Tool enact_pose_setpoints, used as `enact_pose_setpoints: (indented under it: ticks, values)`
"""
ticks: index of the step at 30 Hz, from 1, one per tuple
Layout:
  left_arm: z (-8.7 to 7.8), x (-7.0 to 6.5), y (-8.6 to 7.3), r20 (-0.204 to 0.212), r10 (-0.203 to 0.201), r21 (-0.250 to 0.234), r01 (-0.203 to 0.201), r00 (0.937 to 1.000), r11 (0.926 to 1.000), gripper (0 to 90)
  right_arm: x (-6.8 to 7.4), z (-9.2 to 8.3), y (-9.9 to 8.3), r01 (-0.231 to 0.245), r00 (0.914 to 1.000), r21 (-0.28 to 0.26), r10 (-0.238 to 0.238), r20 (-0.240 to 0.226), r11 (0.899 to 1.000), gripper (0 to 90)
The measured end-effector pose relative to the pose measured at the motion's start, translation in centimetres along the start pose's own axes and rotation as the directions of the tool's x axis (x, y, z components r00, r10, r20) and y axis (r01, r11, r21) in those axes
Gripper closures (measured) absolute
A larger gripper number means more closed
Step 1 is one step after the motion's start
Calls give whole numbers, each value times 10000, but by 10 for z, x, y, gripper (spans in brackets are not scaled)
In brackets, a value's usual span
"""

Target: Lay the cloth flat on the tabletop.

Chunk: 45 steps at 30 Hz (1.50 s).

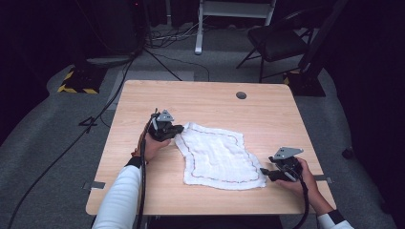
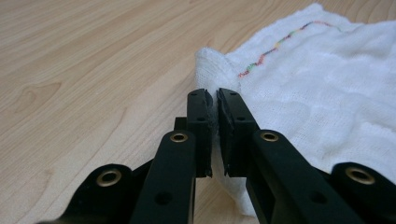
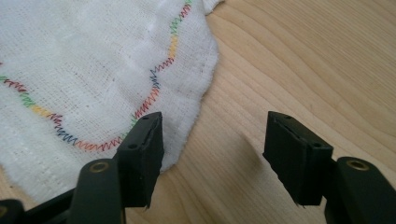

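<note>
The wooden counter [image 1: 143, 191] carries one white cloth [image 1: 217, 157] with a coloured zigzag seam near its border, and this cloth lies a little right of the middle, between my two hands. It is spread almost flat and open, with some wrinkles, so I judge that the folding is only at its beginning: no fold is made yet. What is done is the first grasp. My left hand-held gripper [image 2: 214, 100] is clenched on the far left corner of the cloth, and in the left gripper view a small bunch of the white fabric stands up between the two black jaws, raised a little from the wood. What is not done is the second grasp. My right hand-held gripper [image 3: 212, 140] is released, with its jaws standing wide apart just at the near right corner; one jaw is over the edge of the cloth and the other is over bare wood, and they do not press on anything. I think the right side must close on its corner before the cloth can be lifted and folded over.
</note>
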<state>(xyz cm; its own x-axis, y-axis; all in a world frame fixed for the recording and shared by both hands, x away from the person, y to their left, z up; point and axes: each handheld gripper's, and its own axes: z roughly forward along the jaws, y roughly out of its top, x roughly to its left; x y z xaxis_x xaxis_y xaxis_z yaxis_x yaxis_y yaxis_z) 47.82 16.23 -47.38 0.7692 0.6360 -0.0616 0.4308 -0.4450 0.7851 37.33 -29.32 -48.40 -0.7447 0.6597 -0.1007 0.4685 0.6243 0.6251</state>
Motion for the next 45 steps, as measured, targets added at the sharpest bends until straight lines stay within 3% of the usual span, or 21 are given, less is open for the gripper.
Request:
enact_pose_setpoints:
  ticks: [3,8,13,16,22,25,28,30,35,42,45]
  values:
    - [2,-2,1,-177,83,103,-81,9998,9999,813,-3,-3,4,3,9999,-170,-1,114,9999,411]
    - [7,-2,1,-1025,-88,583,148,9947,9982,566,-11,-9,22,57,9999,-1096,-42,145,9940,440]
    - [10,-3,1,-1438,23,701,79,9896,9975,375,-20,6,48,133,9997,-1308,-104,227,9913,448]
    - [11,-5,1,-1255,-69,696,157,9921,9975,308,-26,20,68,-32,10000,-1288,43,82,9917,465]
    - [19,-17,5,-1044,288,942,-190,9941,9954,287,-33,60,97,-257,9996,-1110,270,106,9935,484]
    - [26,-25,5,-771,674,1272,-572,9947,9902,272,-31,76,102,-15,9991,-838,50,420,9965,485]
    - [29,-29,5,-509,754,1297,-683,9959,9892,280,-30,88,102,199,9971,-321,-175,746,9993,485]
    - [31,-29,5,-548,788,1344,-709,9954,9884,281,-34,88,100,-5,9972,-363,32,749,9993,499]
    - [36,-26,4,-806,672,1625,-534,9945,9853,272,-46,83,93,-390,9912,-187,410,1260,9991,511]
    - [45,-23,5,-821,376,1542,-245,9959,9877,247,-68,79,82,-745,9746,-328,797,2093,9967,495]
    - [50,-22,8,-861,268,1535,-133,9959,9881,213,-72,80,80,-653,9689,-414,733,2365,9970,510]
